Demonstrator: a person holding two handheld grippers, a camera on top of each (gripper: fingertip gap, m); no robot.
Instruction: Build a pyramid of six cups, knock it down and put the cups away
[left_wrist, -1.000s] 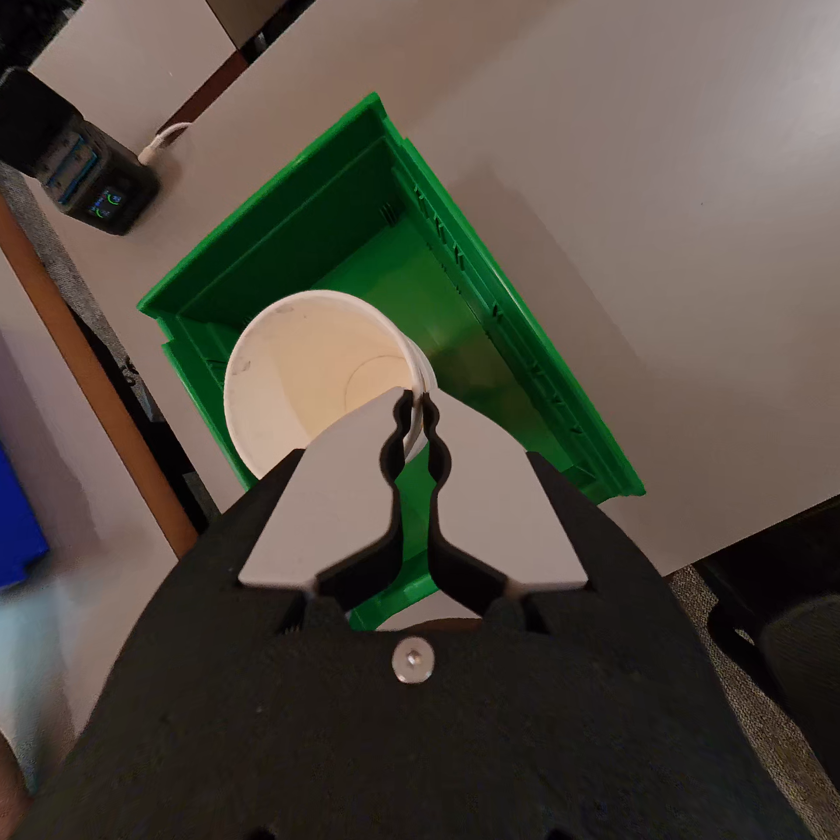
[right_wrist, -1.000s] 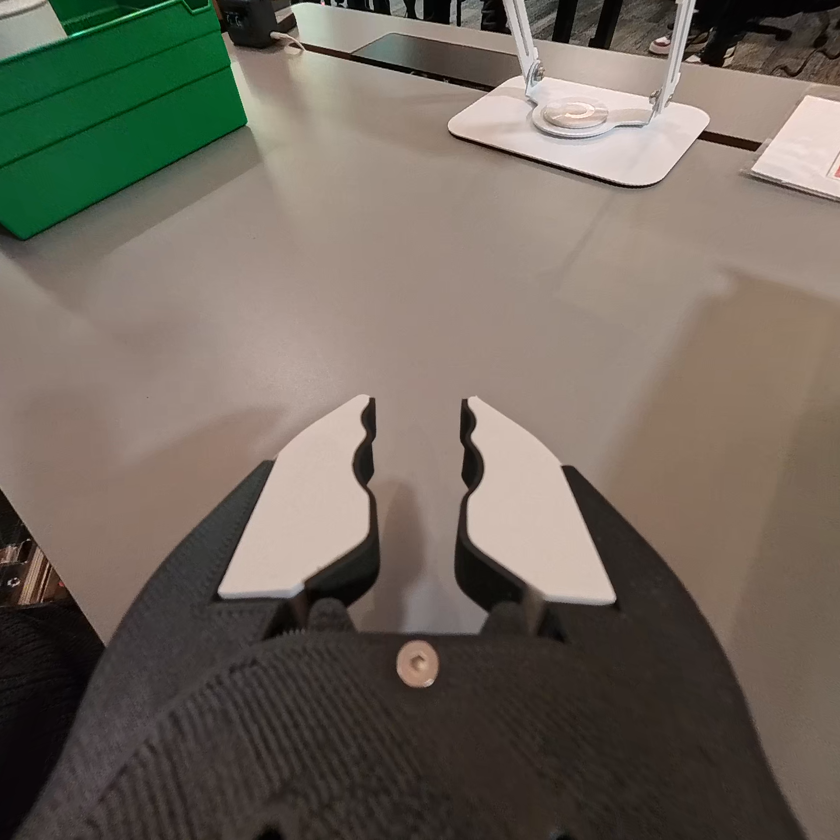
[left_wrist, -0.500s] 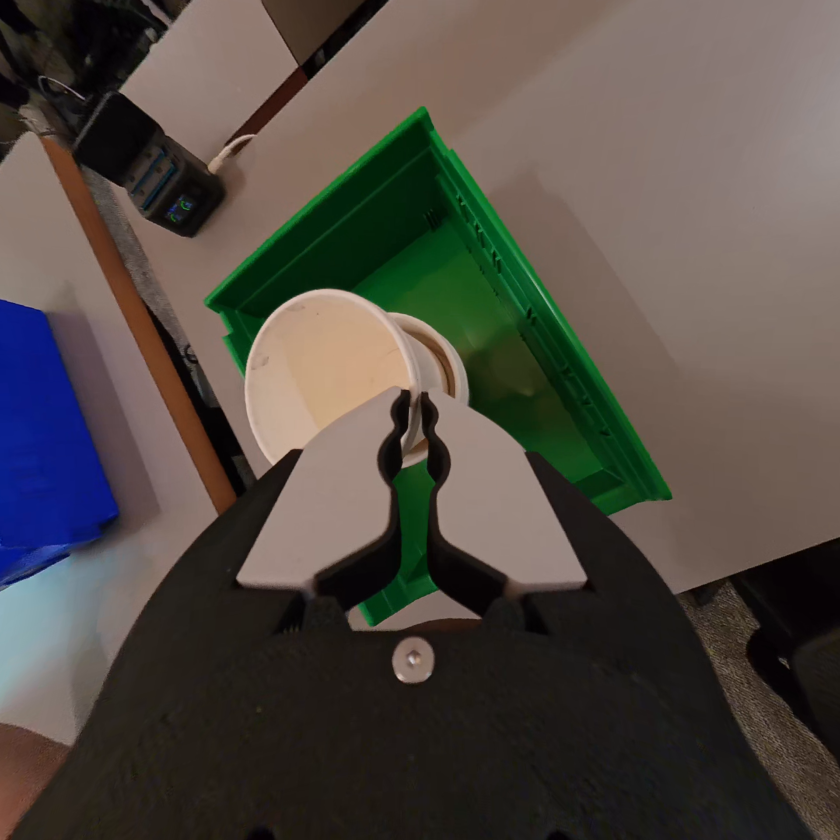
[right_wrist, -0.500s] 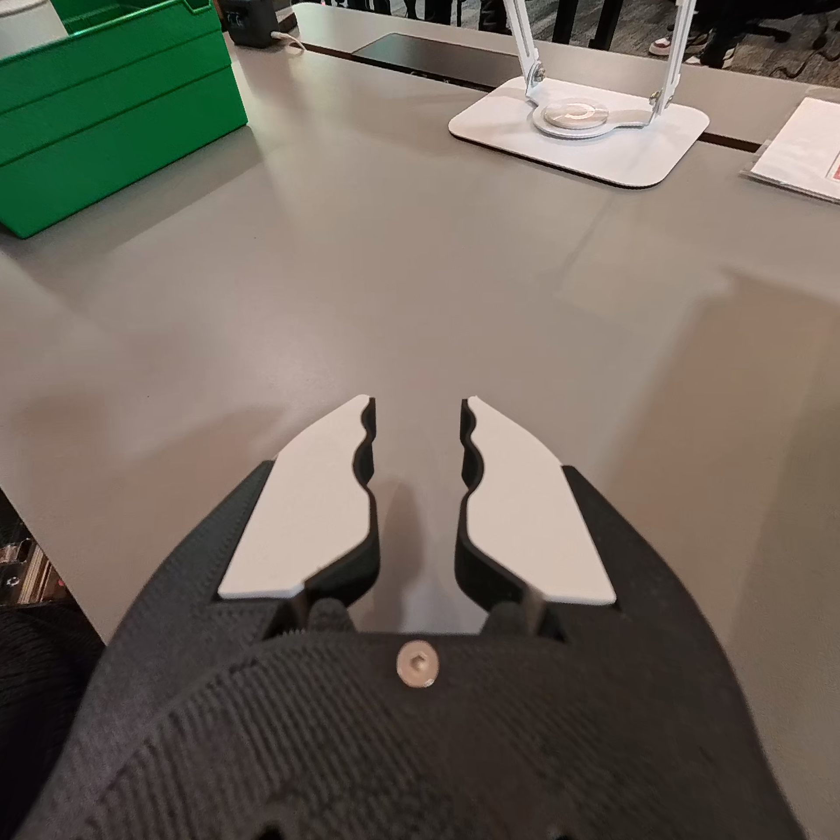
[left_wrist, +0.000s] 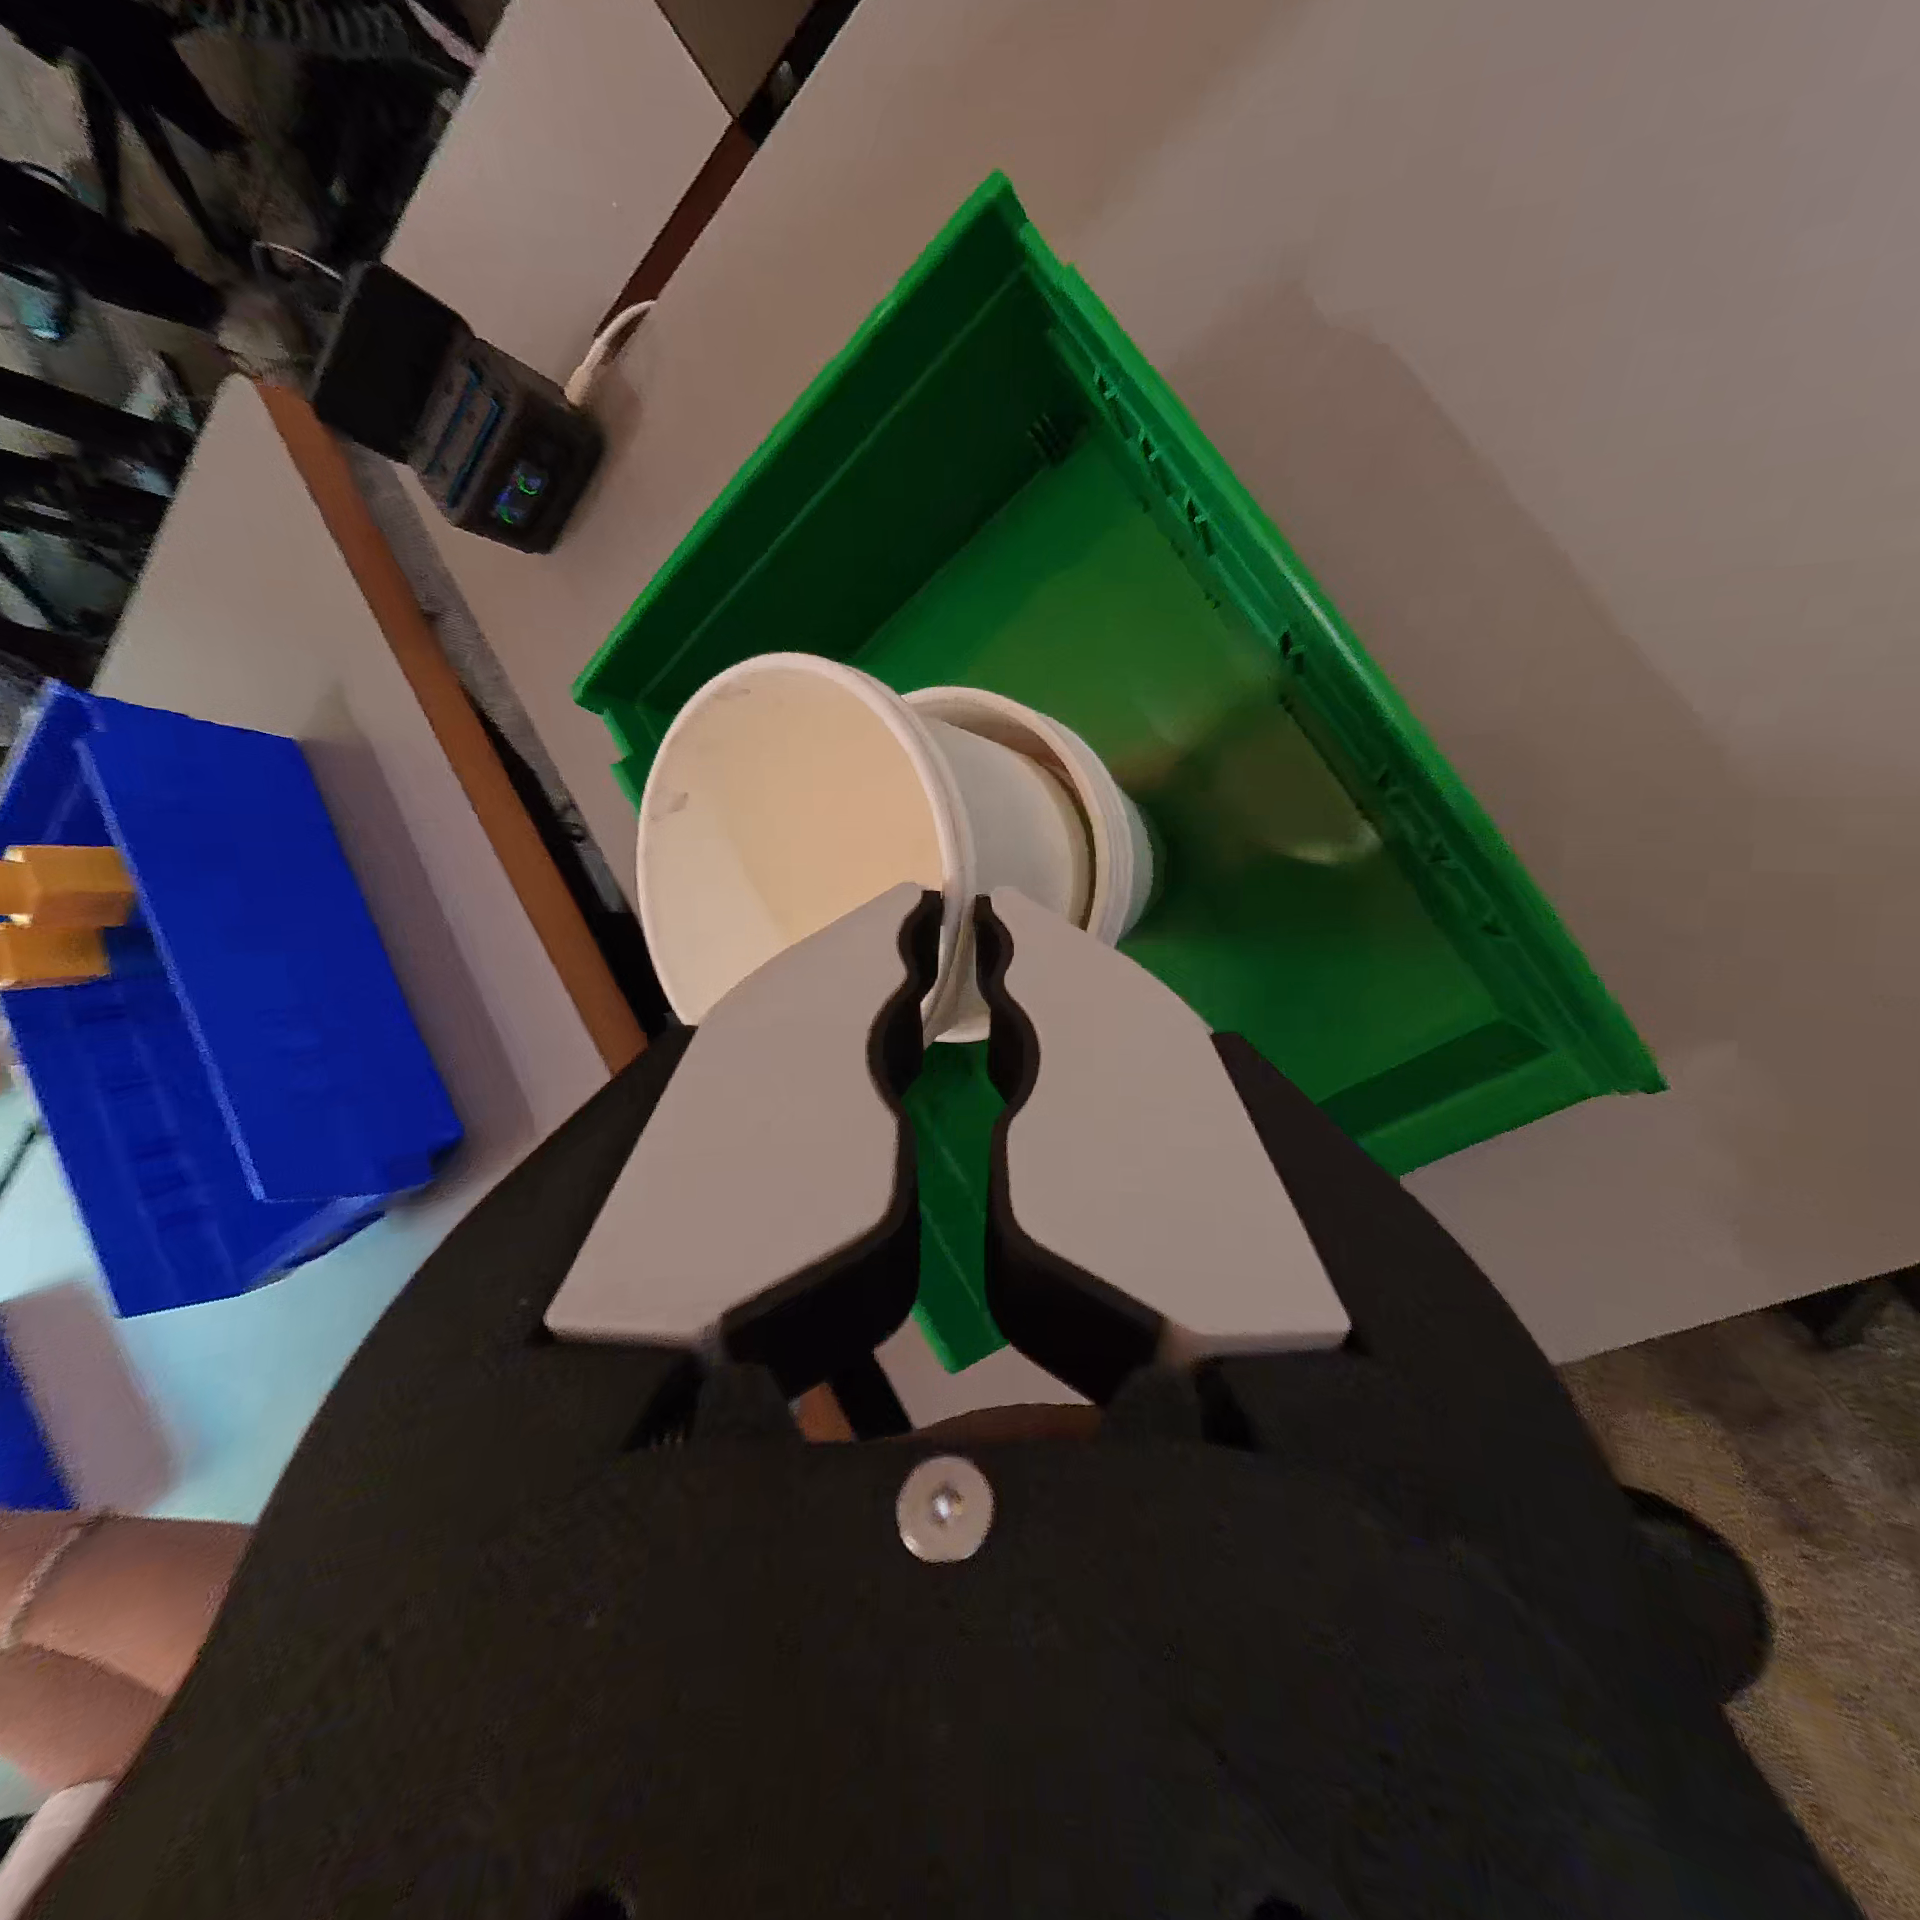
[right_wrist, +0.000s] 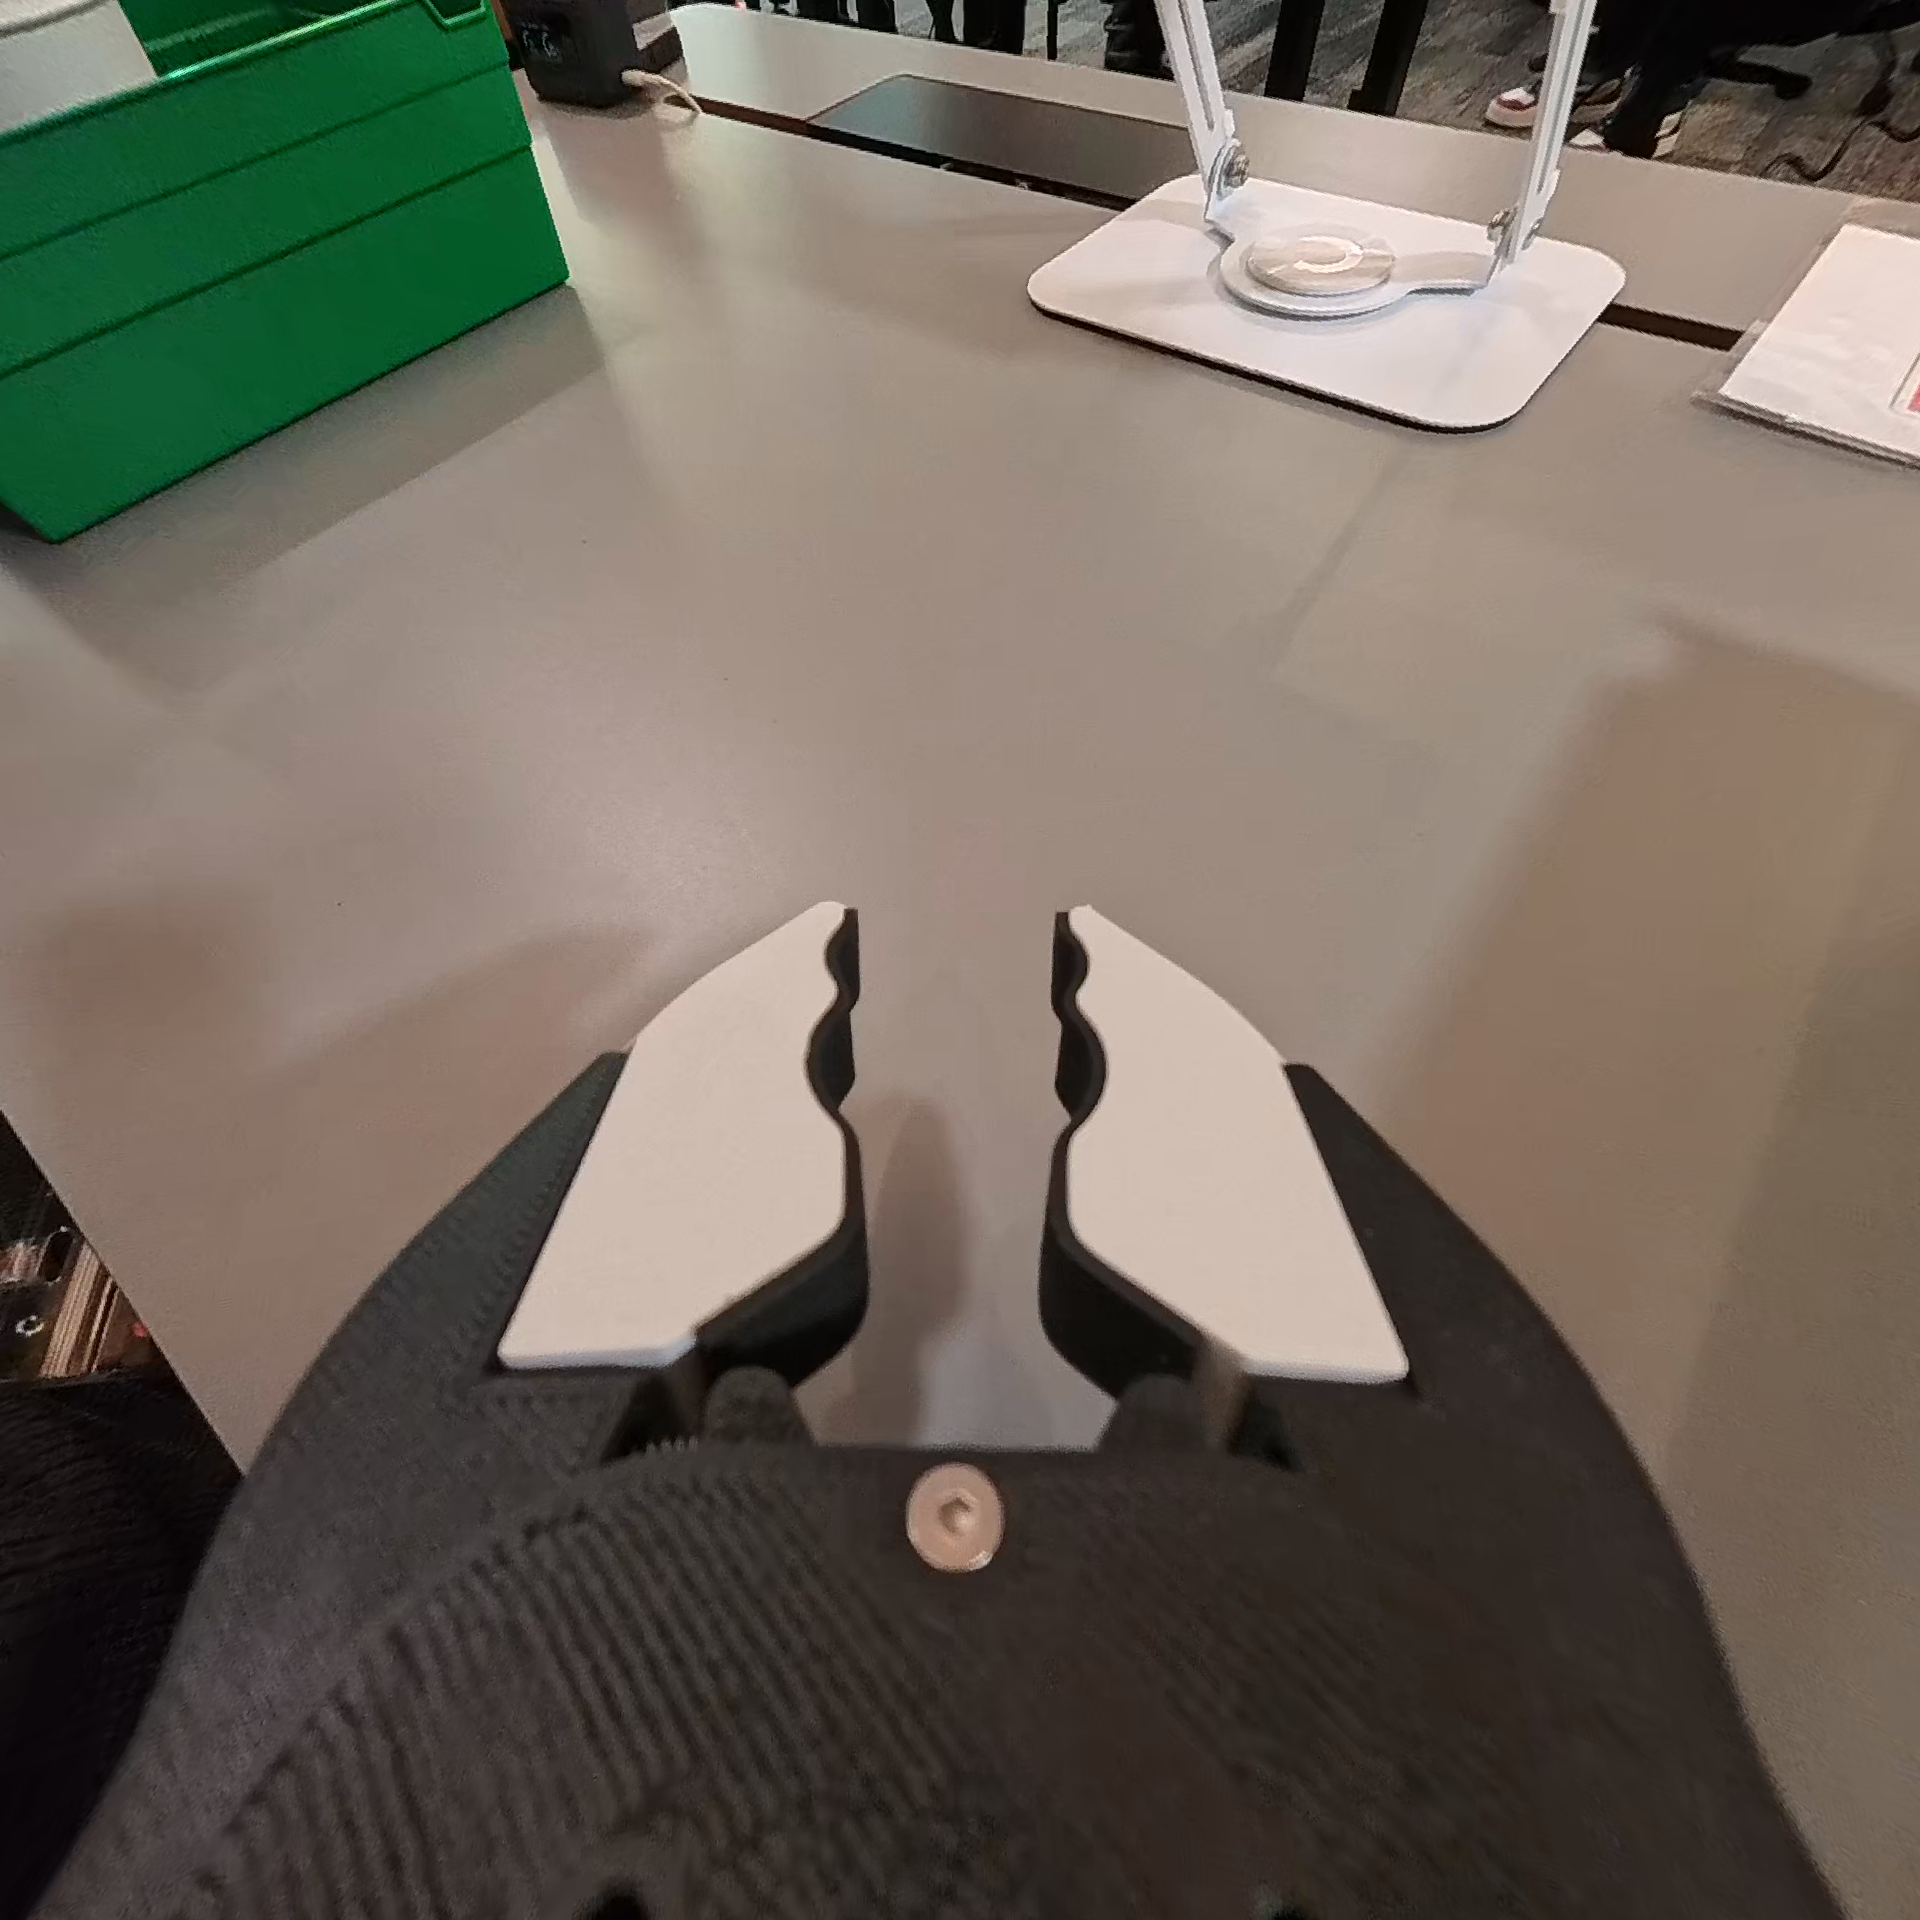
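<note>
My left gripper (left_wrist: 954, 914) is shut on the rim of a white paper cup (left_wrist: 790, 831) and holds it tilted above a green plastic bin (left_wrist: 1174, 613) on the grey table. A stack of white cups (left_wrist: 1101, 831) stands in the bin just beyond the held cup. My right gripper (right_wrist: 956, 925) is open and empty, low over the bare grey table (right_wrist: 935, 623). The green bin also shows in the right wrist view (right_wrist: 260, 260) at the far left.
A blue bin (left_wrist: 208, 997) sits on a neighbouring table to the left, with a yellow piece (left_wrist: 52, 914) at its edge. A black power unit (left_wrist: 457, 426) with a cable lies behind the green bin. A white stand base (right_wrist: 1330, 291) and papers (right_wrist: 1829, 353) lie far right.
My left gripper has risen and drawn back with the cup, pulling it off the stack in the bin, so more of the stack and the blue bin show. The right gripper has not moved.
</note>
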